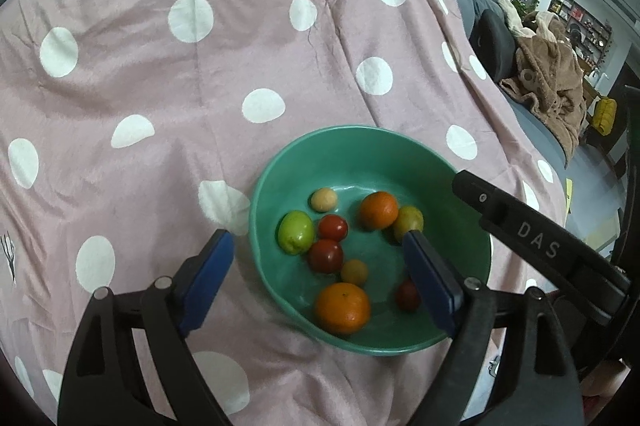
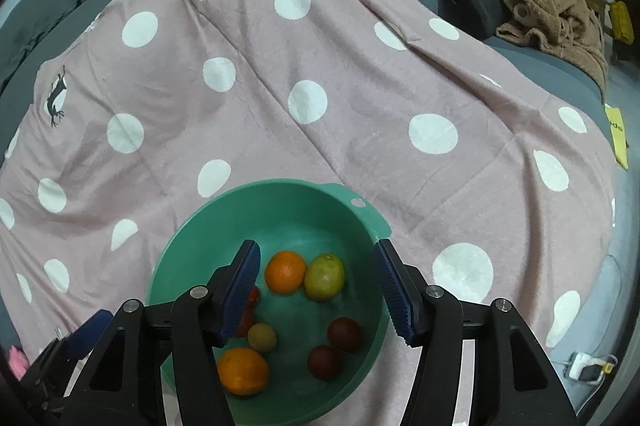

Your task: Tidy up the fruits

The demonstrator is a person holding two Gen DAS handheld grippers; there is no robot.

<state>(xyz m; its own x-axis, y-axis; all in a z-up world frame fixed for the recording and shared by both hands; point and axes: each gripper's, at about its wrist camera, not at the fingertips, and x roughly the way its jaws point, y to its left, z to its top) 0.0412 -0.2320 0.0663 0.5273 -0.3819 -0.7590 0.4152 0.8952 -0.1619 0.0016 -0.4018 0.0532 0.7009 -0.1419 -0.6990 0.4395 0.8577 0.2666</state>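
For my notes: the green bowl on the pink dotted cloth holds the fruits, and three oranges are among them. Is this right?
Not quite: the green bowl on the pink dotted cloth holds only two oranges, as the left wrist view shows. The rest is right.

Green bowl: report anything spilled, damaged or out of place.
Nothing stands out. The green bowl sits upright on the spotted cloth, all visible fruit inside it, none on the cloth. Both grippers hover open and empty.
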